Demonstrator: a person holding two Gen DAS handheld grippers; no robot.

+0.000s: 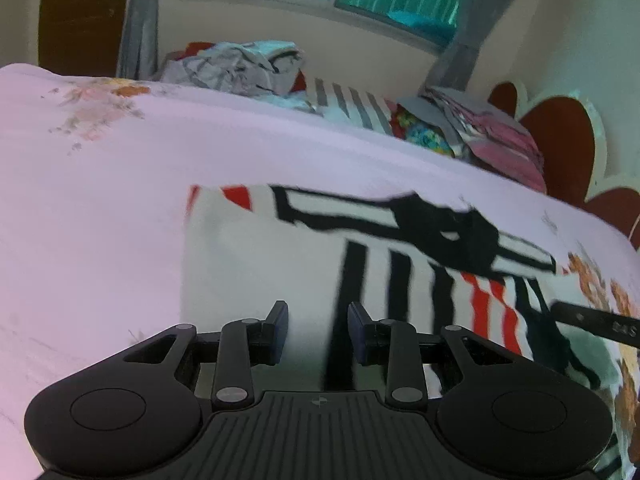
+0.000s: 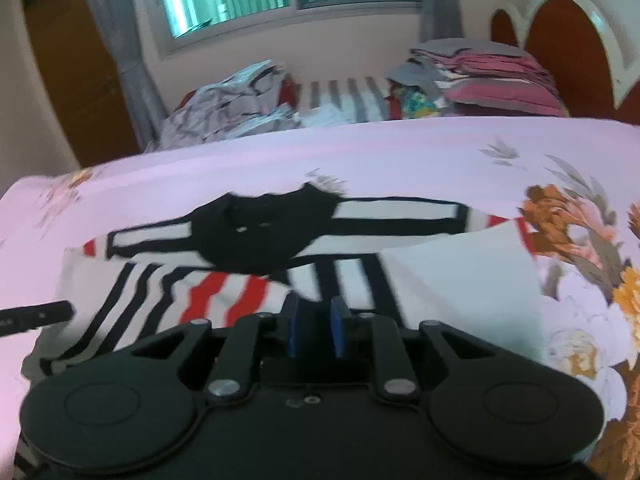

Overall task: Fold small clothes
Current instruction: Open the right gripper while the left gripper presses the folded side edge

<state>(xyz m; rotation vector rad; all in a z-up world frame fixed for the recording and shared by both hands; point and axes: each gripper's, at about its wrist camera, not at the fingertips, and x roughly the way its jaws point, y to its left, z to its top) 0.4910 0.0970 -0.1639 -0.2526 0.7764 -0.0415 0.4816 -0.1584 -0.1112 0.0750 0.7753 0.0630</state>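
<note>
A small white shirt [image 1: 400, 276] [image 2: 248, 276] with black and red stripes and a black collar lies flat on the pink floral bedsheet [image 1: 120, 200] [image 2: 400, 152]. One side of it is folded inward, showing a plain white panel [image 2: 460, 276] [image 1: 248, 256]. My left gripper [image 1: 318, 322] hovers over the shirt's near edge, open, with nothing between its fingers. My right gripper [image 2: 316, 322] is above the near hem with a narrow gap between its blue pads [image 2: 339, 326] and no cloth pinched there. Each view catches a tip of the other gripper at its side edge.
A heap of unfolded clothes [image 1: 240, 66] [image 2: 232, 100] lies at the far side of the bed. A stack of folded clothes [image 1: 504, 140] [image 2: 496, 76] sits by the red-brown headboard [image 1: 560, 136] [image 2: 560, 36]. A window and grey curtains are behind.
</note>
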